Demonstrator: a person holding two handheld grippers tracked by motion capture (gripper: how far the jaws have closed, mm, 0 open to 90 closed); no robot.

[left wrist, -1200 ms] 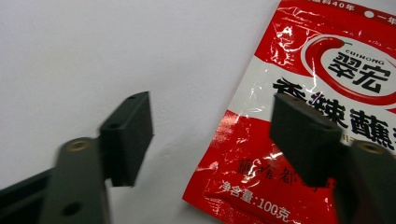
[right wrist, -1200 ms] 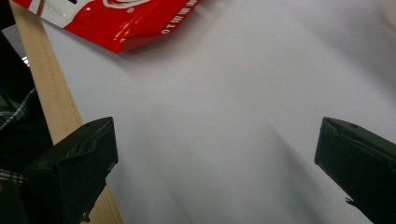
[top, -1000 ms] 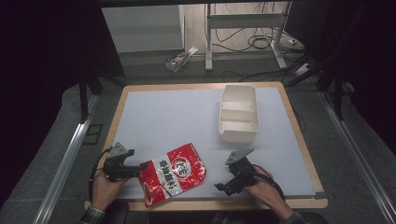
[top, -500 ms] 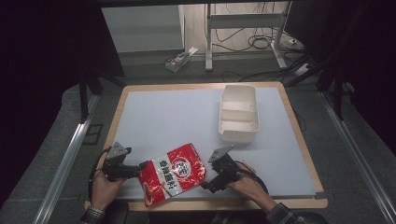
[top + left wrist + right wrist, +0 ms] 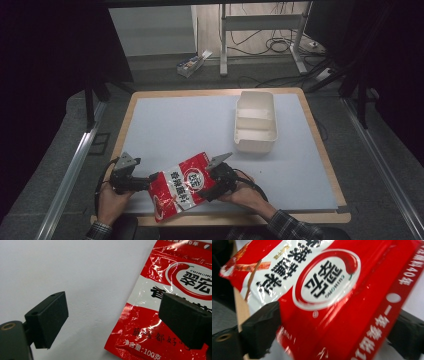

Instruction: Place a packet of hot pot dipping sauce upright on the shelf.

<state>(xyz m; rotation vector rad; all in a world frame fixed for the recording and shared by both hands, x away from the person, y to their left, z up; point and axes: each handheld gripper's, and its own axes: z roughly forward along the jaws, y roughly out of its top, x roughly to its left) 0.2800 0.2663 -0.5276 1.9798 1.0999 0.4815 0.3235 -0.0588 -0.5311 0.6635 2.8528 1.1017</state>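
A red and white snack packet (image 5: 181, 189) with a chilli logo lies flat near the table's front edge. My left gripper (image 5: 151, 179) sits at its left end, open. In the left gripper view the packet (image 5: 160, 302) lies under one jaw, the other jaw stands over bare mat, and my left gripper (image 5: 115, 308) has just opened slightly wider. My right gripper (image 5: 206, 186) is at the packet's right end. In the blurred right gripper view the packet (image 5: 324, 287) spans the gap of my right gripper (image 5: 337, 326). Its jaws have just been closing, with no clear press showing.
A white two-compartment container (image 5: 256, 122) stands empty at the back right of the pale mat (image 5: 180, 125). The wooden table rim (image 5: 300, 218) runs just behind the hands. A small box (image 5: 192, 64) lies on the floor beyond the table.
My right gripper has travelled left from the bare mat to the packet's right end, which now lies between its jaws. The left hand and the packet have stayed put.
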